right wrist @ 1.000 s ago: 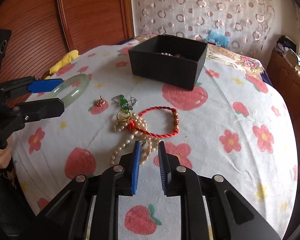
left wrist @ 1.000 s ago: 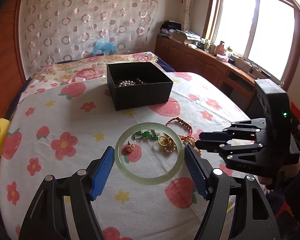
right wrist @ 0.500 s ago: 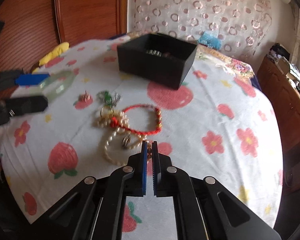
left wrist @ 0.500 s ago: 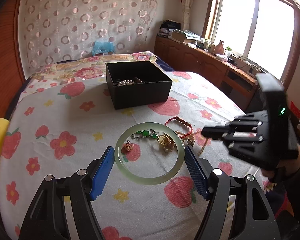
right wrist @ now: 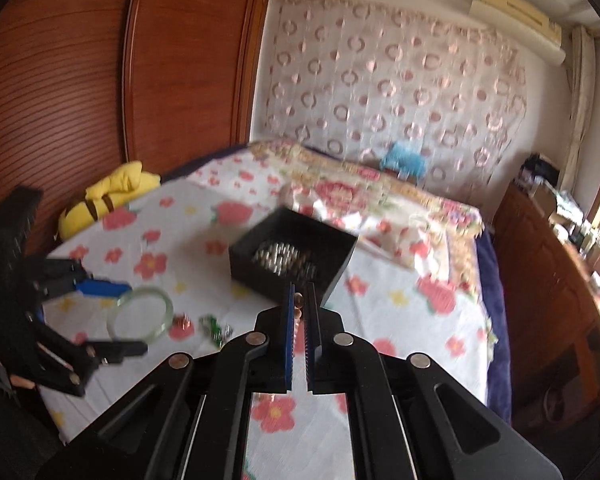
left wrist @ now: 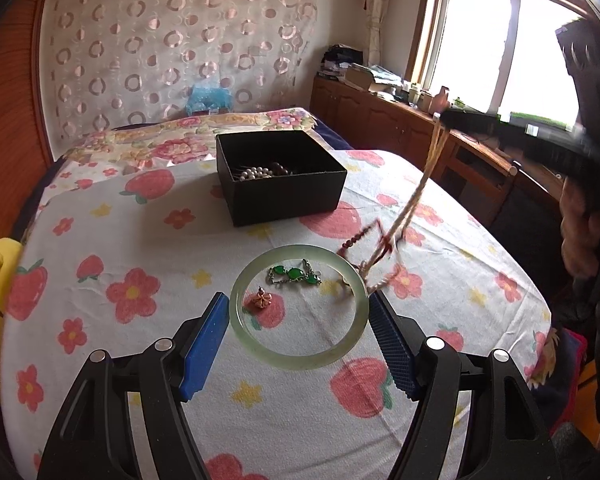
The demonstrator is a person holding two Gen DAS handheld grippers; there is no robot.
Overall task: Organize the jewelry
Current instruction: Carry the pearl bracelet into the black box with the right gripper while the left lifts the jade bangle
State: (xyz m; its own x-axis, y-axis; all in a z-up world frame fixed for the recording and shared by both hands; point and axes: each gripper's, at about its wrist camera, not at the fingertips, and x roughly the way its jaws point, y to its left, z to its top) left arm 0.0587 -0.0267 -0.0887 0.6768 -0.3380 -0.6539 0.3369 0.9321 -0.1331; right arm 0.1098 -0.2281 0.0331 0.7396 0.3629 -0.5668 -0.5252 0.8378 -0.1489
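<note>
My left gripper (left wrist: 298,328) is shut on a pale green jade bangle (left wrist: 299,355) and holds it above the strawberry-print cloth. Through the ring I see a green-stone piece (left wrist: 294,275) and a small rose-gold charm (left wrist: 262,298) on the cloth. My right gripper (right wrist: 299,296) is shut on a pearl necklace (left wrist: 418,196), lifted high at the right; the strand hangs down, tangled with a red cord bracelet (left wrist: 364,238). The open black box (left wrist: 280,176) holds pearls at mid-table; it also shows in the right wrist view (right wrist: 292,258).
A yellow plush toy (right wrist: 108,196) lies at the table's left edge by the wooden wardrobe. A bed with a floral cover (left wrist: 188,136) stands behind the table. A wooden cabinet (left wrist: 380,116) with clutter runs under the window at the right.
My right gripper closed on the pearl necklace and rose steeply, pulling the strand and red bracelet up off the cloth. My left gripper kept holding the bangle in place.
</note>
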